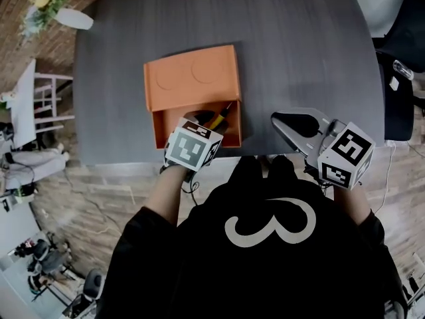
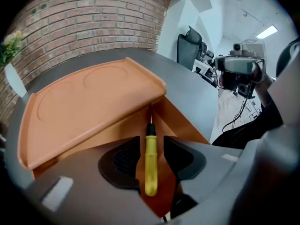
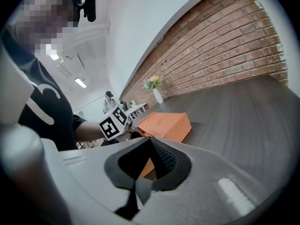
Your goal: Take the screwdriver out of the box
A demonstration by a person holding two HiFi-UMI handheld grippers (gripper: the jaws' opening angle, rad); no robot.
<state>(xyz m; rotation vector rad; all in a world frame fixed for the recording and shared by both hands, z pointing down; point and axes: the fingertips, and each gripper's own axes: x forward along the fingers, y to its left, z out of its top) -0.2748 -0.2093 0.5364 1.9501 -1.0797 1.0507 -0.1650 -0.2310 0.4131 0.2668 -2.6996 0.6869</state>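
Note:
An orange box (image 1: 192,78) stands on the dark table near its front edge, its lid (image 2: 89,102) raised toward the back. A yellow-handled screwdriver (image 1: 219,117) lies in the box's right part, its shaft pointing to the far corner. My left gripper (image 1: 201,119) reaches down into the box. Its jaws (image 2: 151,140) stand open on either side of the yellow handle (image 2: 150,165), with a gap on each side. My right gripper (image 1: 284,120) hovers over the table to the right of the box, shut and empty. In the right gripper view (image 3: 151,140) the box (image 3: 164,124) lies ahead on the left.
The table (image 1: 299,45) is dark grey and its front edge runs just beneath both grippers. A white vase with flowers (image 1: 56,8) stands at the far left corner. A black office chair (image 1: 402,65) is at the right, white furniture (image 1: 26,105) at the left.

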